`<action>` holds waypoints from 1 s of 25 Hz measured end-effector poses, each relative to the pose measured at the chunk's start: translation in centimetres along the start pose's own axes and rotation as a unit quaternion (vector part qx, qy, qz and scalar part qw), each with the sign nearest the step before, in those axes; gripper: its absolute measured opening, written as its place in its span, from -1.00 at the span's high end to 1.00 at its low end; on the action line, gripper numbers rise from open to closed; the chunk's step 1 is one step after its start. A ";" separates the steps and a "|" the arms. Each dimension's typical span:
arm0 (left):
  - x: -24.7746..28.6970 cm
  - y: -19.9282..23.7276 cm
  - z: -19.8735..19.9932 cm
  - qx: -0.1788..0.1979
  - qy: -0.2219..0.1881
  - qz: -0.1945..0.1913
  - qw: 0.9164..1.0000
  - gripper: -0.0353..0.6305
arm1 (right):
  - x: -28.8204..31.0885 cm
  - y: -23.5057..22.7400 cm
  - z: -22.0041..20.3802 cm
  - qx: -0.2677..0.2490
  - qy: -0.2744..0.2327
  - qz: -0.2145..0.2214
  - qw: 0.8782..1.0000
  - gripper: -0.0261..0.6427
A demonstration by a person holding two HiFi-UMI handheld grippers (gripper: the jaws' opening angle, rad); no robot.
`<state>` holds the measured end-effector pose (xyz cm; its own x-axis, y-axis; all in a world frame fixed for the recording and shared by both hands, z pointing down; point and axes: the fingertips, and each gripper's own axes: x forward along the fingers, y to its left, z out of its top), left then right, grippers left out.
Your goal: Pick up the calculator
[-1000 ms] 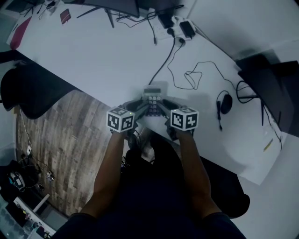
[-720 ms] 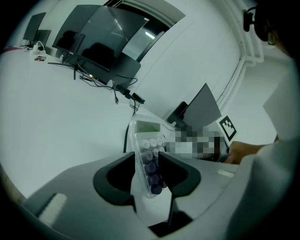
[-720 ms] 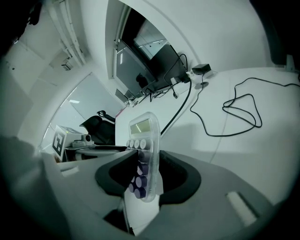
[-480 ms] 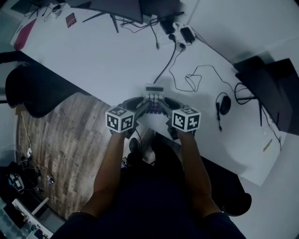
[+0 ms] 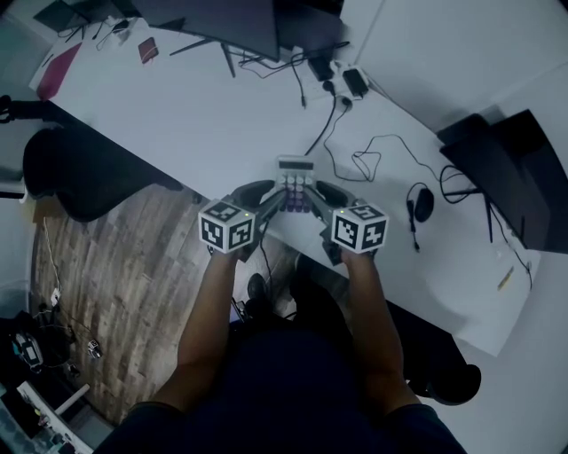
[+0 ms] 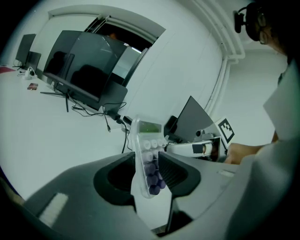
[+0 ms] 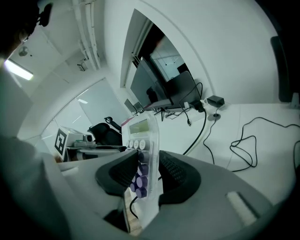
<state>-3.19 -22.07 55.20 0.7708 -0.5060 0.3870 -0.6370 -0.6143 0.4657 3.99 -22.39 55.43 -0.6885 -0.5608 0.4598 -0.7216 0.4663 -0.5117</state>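
A white calculator (image 5: 295, 183) with a green display and white and purple keys is held off the white desk (image 5: 195, 115), gripped from both sides. My left gripper (image 5: 277, 202) is shut on its left edge and my right gripper (image 5: 312, 202) is shut on its right edge. In the left gripper view the calculator (image 6: 147, 159) stands edge-on between the dark jaws of the left gripper (image 6: 151, 172). Looking along the right gripper (image 7: 146, 174), I see the calculator (image 7: 143, 154) clamped upright in the same way.
A black cable (image 5: 321, 133) runs over the desk to a power strip (image 5: 342, 75) at the back. A monitor (image 5: 222, 22) stands behind, a headset (image 5: 420, 204) lies to the right, and a dark laptop (image 5: 510, 191) sits far right. A black chair (image 5: 80, 173) is at left.
Both grippers and the calculator have risen and shifted slightly away from the desk's front edge, with the grip unchanged. The head view has drifted a little.
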 end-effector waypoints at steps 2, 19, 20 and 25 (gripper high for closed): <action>-0.7 -0.3 1.1 0.010 -0.015 -0.001 1.000 0.46 | -0.4 1.0 1.1 -0.011 -0.010 0.003 1.000 0.49; -8.1 -4.5 9.6 0.116 -0.117 -0.012 0.986 0.49 | -4.7 9.6 8.4 -0.106 -0.085 0.014 0.991 0.49; -8.6 -4.8 10.1 0.123 -0.122 -0.013 0.985 0.49 | -5.1 10.2 8.9 -0.112 -0.090 0.015 0.989 0.49; -11.5 -6.7 12.4 0.154 -0.147 -0.021 0.977 0.49 | -6.9 13.8 11.1 -0.144 -0.117 0.016 0.982 0.49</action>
<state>-7.81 -19.64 37.81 0.7918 -0.6015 0.1059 -0.6096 -0.7677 0.1973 -0.38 -19.66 37.18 -0.7003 -0.6690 0.2490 -0.7133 0.6423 -0.2805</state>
